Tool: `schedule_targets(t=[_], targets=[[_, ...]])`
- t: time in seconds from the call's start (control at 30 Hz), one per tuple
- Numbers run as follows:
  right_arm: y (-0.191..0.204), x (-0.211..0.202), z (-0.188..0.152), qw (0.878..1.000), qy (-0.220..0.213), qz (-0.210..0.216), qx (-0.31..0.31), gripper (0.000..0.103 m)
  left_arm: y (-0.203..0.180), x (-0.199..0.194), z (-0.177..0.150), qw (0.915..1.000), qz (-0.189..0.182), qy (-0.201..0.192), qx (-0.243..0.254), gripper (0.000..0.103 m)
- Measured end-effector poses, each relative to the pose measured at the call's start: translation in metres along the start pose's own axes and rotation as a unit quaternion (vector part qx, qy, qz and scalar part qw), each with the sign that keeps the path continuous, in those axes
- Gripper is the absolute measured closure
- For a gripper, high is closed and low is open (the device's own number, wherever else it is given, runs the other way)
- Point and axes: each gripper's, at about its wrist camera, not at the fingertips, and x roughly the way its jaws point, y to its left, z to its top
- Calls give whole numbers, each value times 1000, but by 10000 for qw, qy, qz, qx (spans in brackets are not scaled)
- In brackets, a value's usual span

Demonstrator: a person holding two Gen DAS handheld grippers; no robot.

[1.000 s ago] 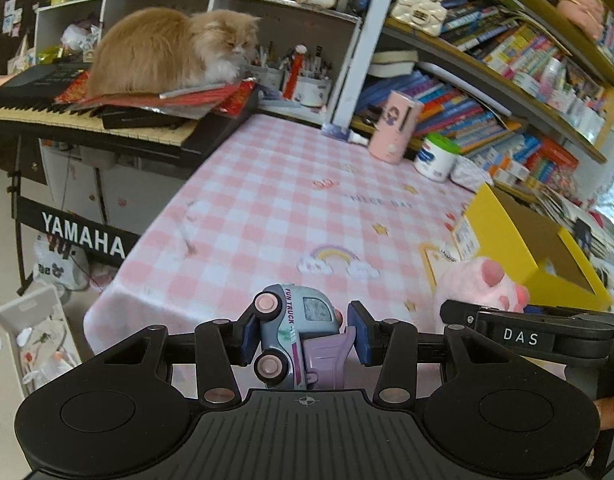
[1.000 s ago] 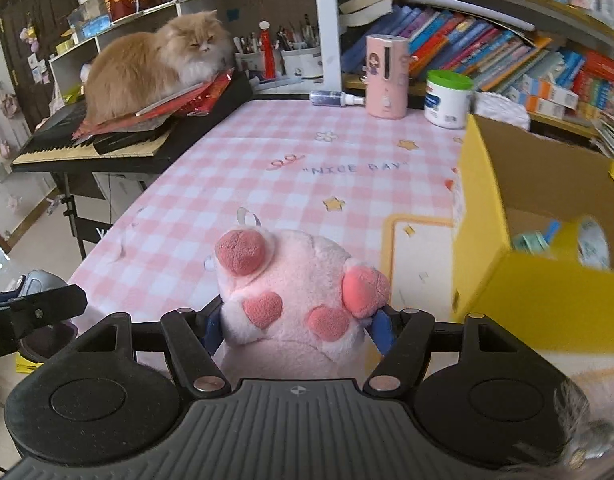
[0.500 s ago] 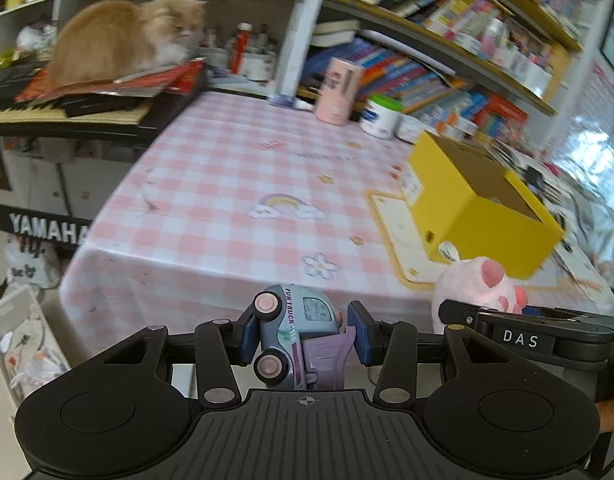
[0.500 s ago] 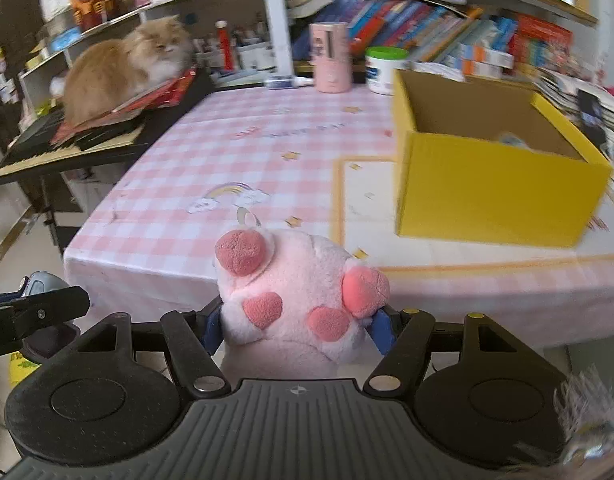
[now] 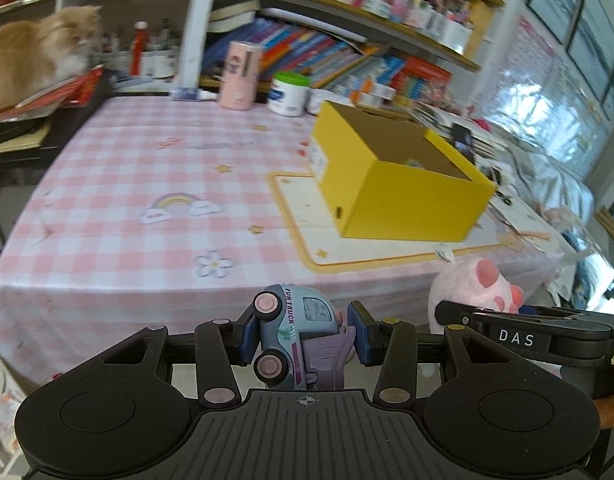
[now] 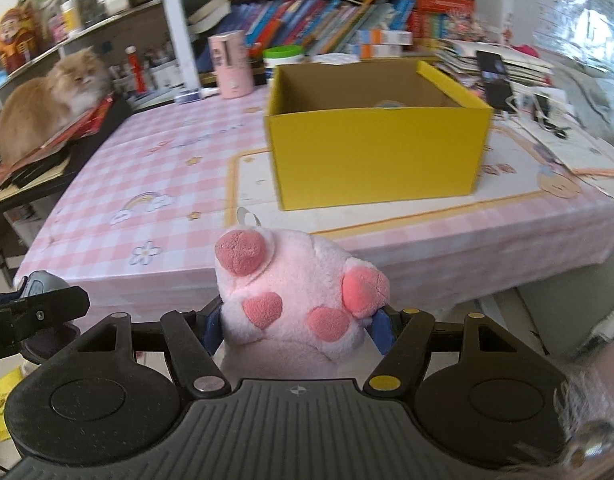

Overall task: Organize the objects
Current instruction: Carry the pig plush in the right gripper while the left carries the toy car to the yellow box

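My left gripper (image 5: 303, 334) is shut on a small blue and purple toy truck (image 5: 295, 334) lying on its side, held in front of the table's near edge. My right gripper (image 6: 297, 326) is shut on a pink plush paw (image 6: 297, 300) with darker pink pads. The same plush paw (image 5: 479, 288) shows at the right in the left wrist view, beside the toy truck. An open yellow box (image 6: 379, 152) stands on a cream mat on the pink checked table (image 6: 155, 184), beyond both grippers. Something round lies inside the box, mostly hidden.
An orange cat (image 6: 51, 96) lies on a keyboard at the table's far left. A pink cup (image 6: 231, 66) and a white jar with a green lid (image 6: 285, 58) stand at the back, before crowded bookshelves (image 6: 347, 28). Papers and a phone (image 6: 495, 76) lie right of the box.
Both grippers have swung rightwards and back off the table's near edge, each still holding its toy. The yellow box has come toward the middle of both views and the cat has slid left.
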Motion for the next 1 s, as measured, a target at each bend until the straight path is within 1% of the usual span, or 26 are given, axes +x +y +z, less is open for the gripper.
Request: schedule_targets(t=[0.2,0.4,0.77,1.0], targets=[[-30,-5,1,9993,-8,-306,227,37,-26,21,6,9991,-304,147,252,59],[-55,-2,6,9980,11,-464,435,37,-42,35,14,9986,-357,167,350,59],[-77,14,28,9984,41,-409,381,37,-59,58,33,9987,-307,162,365,59],[-97,26,47,9986,34,-384,363,37,-78,77,48,9982,-373,70,462,59]])
